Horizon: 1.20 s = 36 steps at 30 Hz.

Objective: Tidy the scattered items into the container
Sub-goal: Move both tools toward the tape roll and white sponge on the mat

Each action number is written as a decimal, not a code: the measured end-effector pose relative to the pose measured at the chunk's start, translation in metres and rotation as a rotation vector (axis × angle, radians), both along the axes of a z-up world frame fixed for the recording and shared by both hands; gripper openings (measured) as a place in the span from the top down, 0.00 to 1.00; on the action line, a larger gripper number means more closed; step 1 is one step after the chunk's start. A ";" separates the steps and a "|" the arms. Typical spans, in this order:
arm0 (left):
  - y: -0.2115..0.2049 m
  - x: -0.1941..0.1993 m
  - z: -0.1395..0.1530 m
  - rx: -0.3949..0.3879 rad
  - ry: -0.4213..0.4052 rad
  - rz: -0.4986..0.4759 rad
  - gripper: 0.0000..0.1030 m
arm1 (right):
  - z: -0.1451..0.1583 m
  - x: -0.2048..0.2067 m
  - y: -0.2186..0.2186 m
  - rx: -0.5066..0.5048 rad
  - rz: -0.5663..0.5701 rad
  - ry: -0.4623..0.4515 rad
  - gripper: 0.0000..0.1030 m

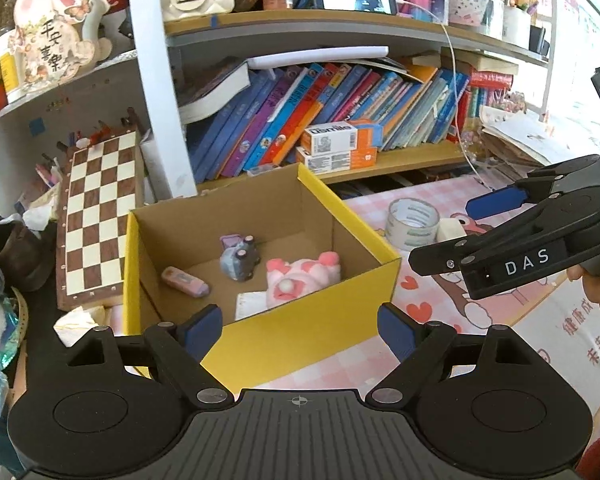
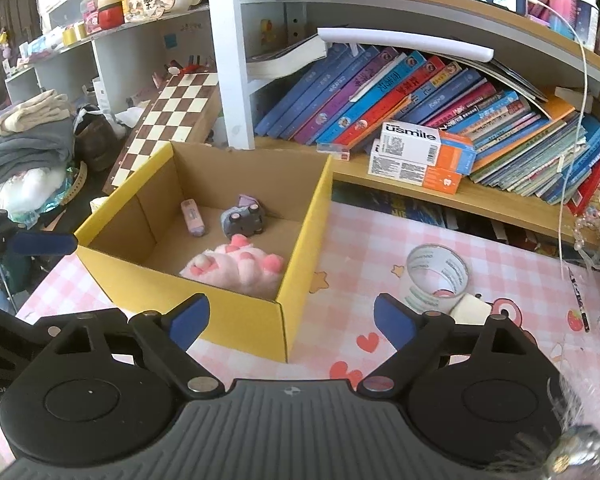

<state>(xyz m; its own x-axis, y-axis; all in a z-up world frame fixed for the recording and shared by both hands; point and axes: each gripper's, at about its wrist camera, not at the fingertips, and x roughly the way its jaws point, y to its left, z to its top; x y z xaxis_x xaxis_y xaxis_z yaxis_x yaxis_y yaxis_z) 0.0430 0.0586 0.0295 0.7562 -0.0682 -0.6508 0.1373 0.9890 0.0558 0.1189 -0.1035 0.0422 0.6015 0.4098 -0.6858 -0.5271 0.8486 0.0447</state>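
Both the left tongs (image 1: 300, 330) and right tongs (image 2: 291, 322) stand wide and empty. The yellow box (image 2: 244, 324) already holds a pink plush (image 2: 236, 270), grey toy (image 2: 242, 220) and eraser (image 2: 192, 216); a tape roll (image 2: 436, 276) remains on the surface (image 2: 360, 248).

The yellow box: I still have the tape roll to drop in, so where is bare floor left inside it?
Inside the yellow box, bare cardboard floor lies along the left wall, in front of the pink eraser, and in the back right corner behind the grey toy car. The front right is crowded by the pink plush. The tape roll sits outside on the mat.
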 end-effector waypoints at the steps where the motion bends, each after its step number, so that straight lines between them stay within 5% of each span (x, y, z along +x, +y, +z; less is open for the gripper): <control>1: -0.002 0.000 0.000 0.002 0.001 -0.001 0.16 | 0.000 -0.001 -0.003 0.000 0.000 0.000 0.13; 18: -0.065 0.003 -0.002 0.045 0.011 -0.021 0.15 | -0.007 -0.008 -0.064 0.001 -0.024 -0.006 0.00; 36: -0.122 0.019 -0.010 0.048 0.055 0.002 0.08 | -0.024 -0.007 -0.148 -0.015 -0.102 -0.003 0.00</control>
